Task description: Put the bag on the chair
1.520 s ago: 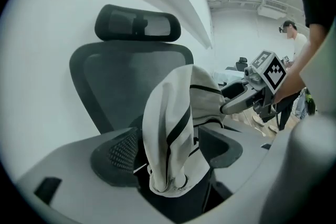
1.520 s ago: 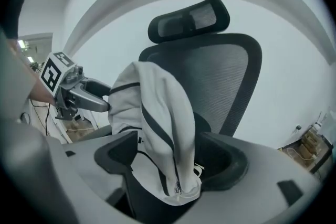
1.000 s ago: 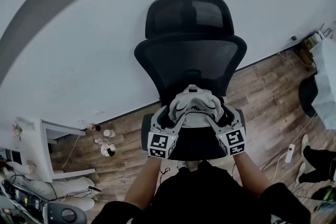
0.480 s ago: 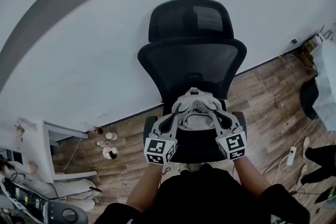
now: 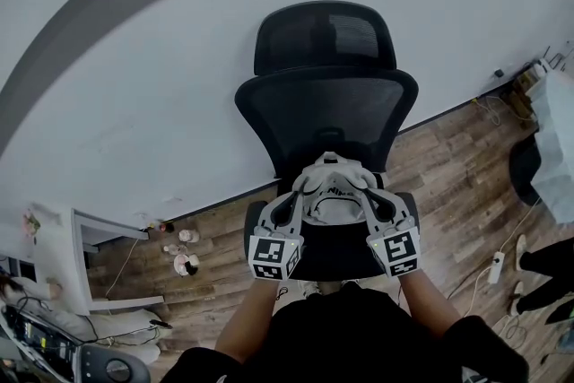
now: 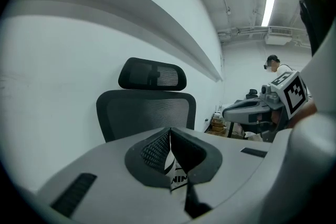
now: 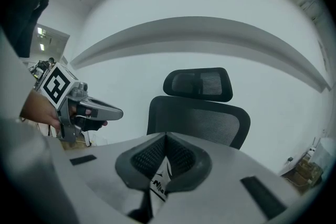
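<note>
Left gripper (image 5: 299, 195) and right gripper (image 5: 370, 195) have jaws clamped on the bag (image 5: 334, 189) over the chair (image 5: 327, 112), and it seemingly still needs setting down and releasing.

Crumpled white bag (image 5: 336, 195) with black print, just over the seat of a black mesh chair (image 5: 327, 108) with headrest.

Probably an office or lab workroom: a black mesh office chair (image 5: 327, 103) backs onto a plain white wall (image 5: 134, 112). To its right, a power strip (image 5: 494, 266) and loose cables (image 5: 491, 106) lie on wood-plank floor (image 5: 448, 166), and a ceiling strip light (image 6: 270, 5) hangs above.
</note>
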Tool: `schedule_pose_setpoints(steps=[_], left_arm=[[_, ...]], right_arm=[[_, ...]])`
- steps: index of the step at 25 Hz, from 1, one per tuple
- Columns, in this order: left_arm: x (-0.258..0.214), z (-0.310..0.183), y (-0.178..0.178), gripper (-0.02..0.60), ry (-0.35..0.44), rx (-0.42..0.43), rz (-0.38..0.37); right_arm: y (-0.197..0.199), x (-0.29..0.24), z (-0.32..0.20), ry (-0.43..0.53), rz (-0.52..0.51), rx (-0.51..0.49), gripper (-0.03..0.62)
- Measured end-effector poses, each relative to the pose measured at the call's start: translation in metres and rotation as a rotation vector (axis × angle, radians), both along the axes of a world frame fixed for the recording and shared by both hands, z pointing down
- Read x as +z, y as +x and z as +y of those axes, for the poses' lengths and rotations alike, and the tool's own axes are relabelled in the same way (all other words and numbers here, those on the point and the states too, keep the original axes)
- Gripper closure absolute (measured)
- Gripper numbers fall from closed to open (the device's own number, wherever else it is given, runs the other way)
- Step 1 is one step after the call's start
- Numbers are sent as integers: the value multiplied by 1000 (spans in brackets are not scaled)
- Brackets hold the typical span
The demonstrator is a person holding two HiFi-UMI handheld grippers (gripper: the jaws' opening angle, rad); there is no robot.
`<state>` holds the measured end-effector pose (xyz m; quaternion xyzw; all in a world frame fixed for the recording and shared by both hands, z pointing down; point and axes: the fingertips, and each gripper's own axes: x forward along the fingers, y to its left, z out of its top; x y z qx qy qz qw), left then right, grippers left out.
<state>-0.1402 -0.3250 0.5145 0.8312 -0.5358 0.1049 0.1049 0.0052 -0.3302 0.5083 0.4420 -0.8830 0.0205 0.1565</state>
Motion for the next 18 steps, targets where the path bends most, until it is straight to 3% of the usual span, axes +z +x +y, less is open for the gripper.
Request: schedule_pose_setpoints(steps=[11, 18], left_arm=[[-3, 2, 0, 558, 0, 4, 18], [-2, 4, 0, 557, 1, 4, 11]], right_arm=[[2, 4, 7, 24, 56, 4, 574], [5, 4, 6, 8, 18, 26, 574]])
